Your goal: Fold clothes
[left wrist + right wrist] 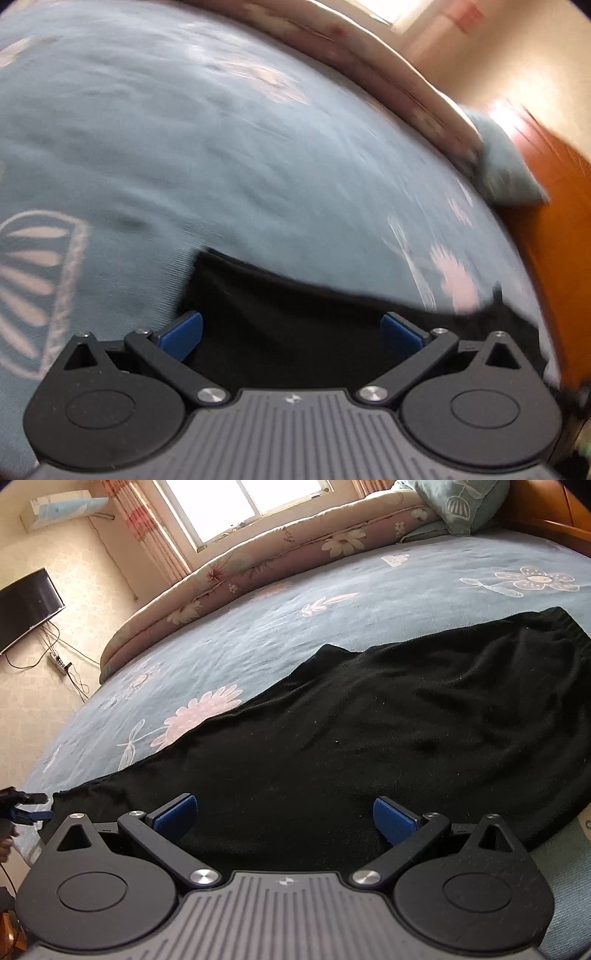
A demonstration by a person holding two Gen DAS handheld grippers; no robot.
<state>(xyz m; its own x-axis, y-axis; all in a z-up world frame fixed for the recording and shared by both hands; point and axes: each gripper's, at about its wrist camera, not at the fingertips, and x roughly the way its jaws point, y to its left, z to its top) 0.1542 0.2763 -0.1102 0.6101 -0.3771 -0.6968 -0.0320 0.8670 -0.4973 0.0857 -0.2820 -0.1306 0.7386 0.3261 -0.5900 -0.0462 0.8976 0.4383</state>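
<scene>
Sunlit from a window (255, 502) beyond its far side, the bed (332, 602) carries a blue sheet printed with pale flowers, a rolled floral quilt (280, 557) along the far edge and a pillow (454, 502) by the wooden headboard. Across the near part of the sheet lies a black garment (388, 716), spread flat with a few soft wrinkles. In the right wrist view its long axis runs from lower left to upper right, from a narrow end near the bed's edge to a broader end towards the headboard.

Directly over the middle of that cloth hangs the right hand-held gripper (284, 818), blue pads spread wide and holding nothing. At the narrow end the left hand-held gripper (291, 334) is likewise spread and empty; its blurred view shows a corner of the black garment (295, 325) just ahead of and beneath the pads. Folding looks not yet begun. Each hand seems nearest to its own stretch of the near edge, so the likely move is to pinch that edge.
</scene>
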